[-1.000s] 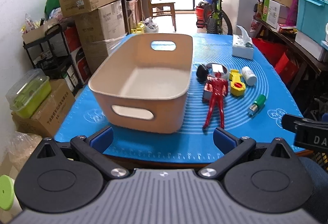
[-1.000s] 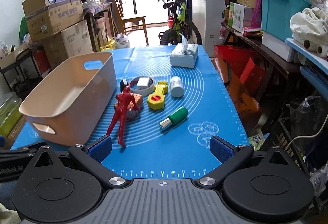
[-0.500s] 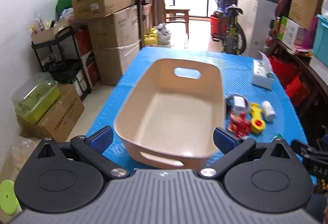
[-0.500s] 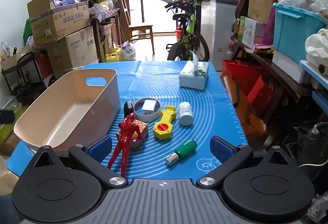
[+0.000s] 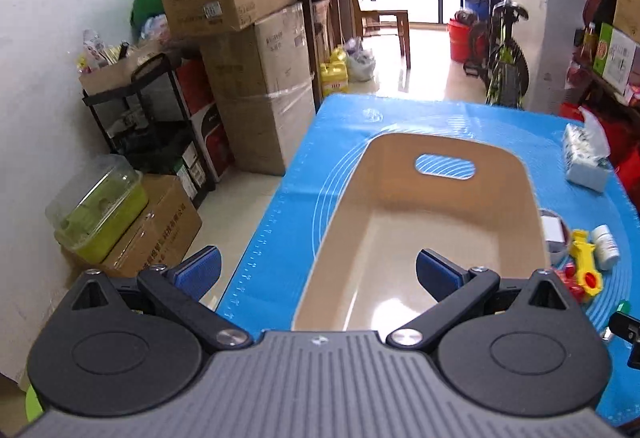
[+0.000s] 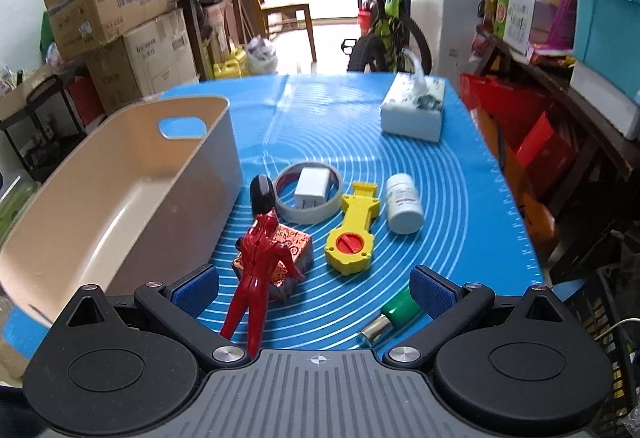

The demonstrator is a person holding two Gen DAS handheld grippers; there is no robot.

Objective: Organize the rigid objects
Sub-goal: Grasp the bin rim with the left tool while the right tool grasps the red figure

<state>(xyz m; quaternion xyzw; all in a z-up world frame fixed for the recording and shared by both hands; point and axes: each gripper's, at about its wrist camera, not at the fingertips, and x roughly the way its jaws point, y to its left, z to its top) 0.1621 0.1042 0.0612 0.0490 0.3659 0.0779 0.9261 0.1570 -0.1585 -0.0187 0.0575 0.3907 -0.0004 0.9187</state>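
Observation:
An empty beige bin [image 5: 536,197] [image 6: 224,125] stands on the blue mat [image 6: 352,109]. To its right lie a red figure [image 6: 260,258], a red patterned box [image 6: 294,242], a yellow toy [image 6: 354,226], a white bottle [image 6: 404,199], a grey tape ring [image 6: 288,211] around a white charger [image 6: 316,187], a black object [image 6: 262,193] and a green cylinder [image 6: 400,308]. My left gripper [image 5: 318,274] is open over the bin's near left rim. My right gripper [image 6: 314,288] is open, just above the figure's legs and the green cylinder.
A tissue pack [image 6: 414,109] lies at the mat's far right. Stacked cardboard boxes [image 5: 248,49] and a black rack [image 5: 148,117] stand left of the table. A bicycle [image 6: 384,29] stands behind it. Shelves with a teal bin [image 6: 604,17] line the right.
Both grippers moved forward and higher over the table. The left one swung left, now over the bin's left rim. The right one came close over the red figure.

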